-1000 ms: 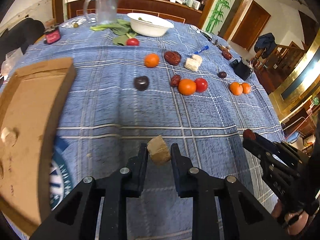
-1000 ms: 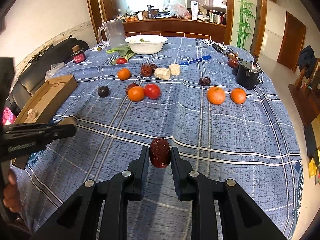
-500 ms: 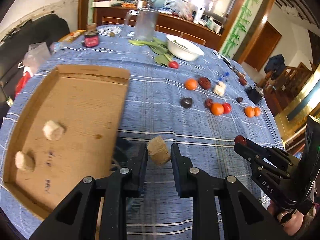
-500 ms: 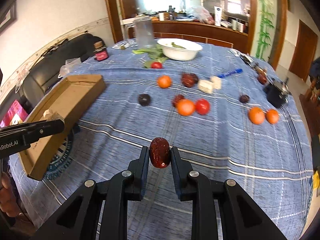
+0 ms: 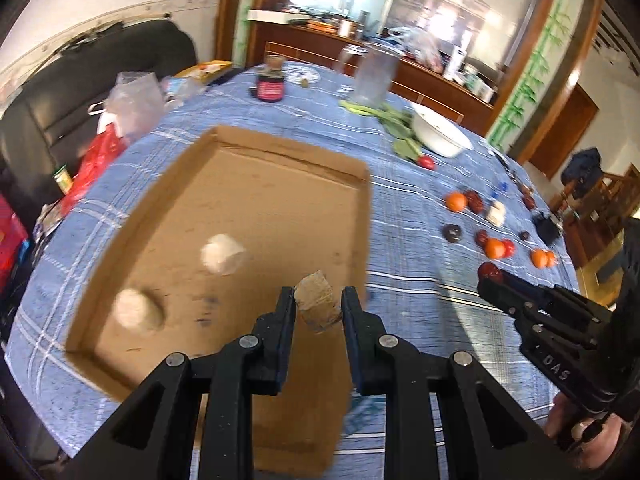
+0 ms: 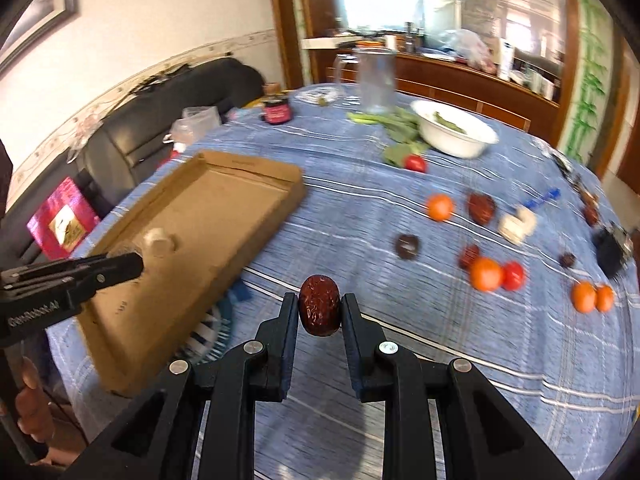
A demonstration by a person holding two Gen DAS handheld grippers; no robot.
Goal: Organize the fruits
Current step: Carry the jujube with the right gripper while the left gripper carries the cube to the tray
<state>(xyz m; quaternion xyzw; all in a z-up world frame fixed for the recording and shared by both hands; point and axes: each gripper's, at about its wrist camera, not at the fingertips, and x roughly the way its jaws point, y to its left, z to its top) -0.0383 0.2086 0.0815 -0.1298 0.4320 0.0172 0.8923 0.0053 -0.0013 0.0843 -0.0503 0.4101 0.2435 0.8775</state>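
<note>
My left gripper [image 5: 318, 304] is shut on a tan chunk of fruit [image 5: 318, 304] and holds it above the right side of a shallow cardboard tray [image 5: 248, 216]. Two pale chunks [image 5: 222, 254] lie in the tray. My right gripper [image 6: 319, 310] is shut on a dark red date [image 6: 319, 310], above the blue cloth to the right of the tray [image 6: 192, 216]. It also shows in the left wrist view [image 5: 490, 272]. Oranges [image 6: 486, 274], a red tomato [image 6: 513, 275], dates [image 6: 480, 208] and a dark plum [image 6: 407, 246] lie scattered on the cloth.
A white bowl [image 6: 454, 132], green leaves [image 6: 396, 124], a clear jug [image 6: 374, 80] and a dark jar [image 6: 276, 110] stand at the far side. A black object [image 6: 610, 248] sits at the right edge. A black sofa [image 6: 160, 96] with bags is on the left.
Both grippers have swung left toward the tray. The left gripper with its chunk now hangs over the tray. The right gripper has come nearer the tray with the date.
</note>
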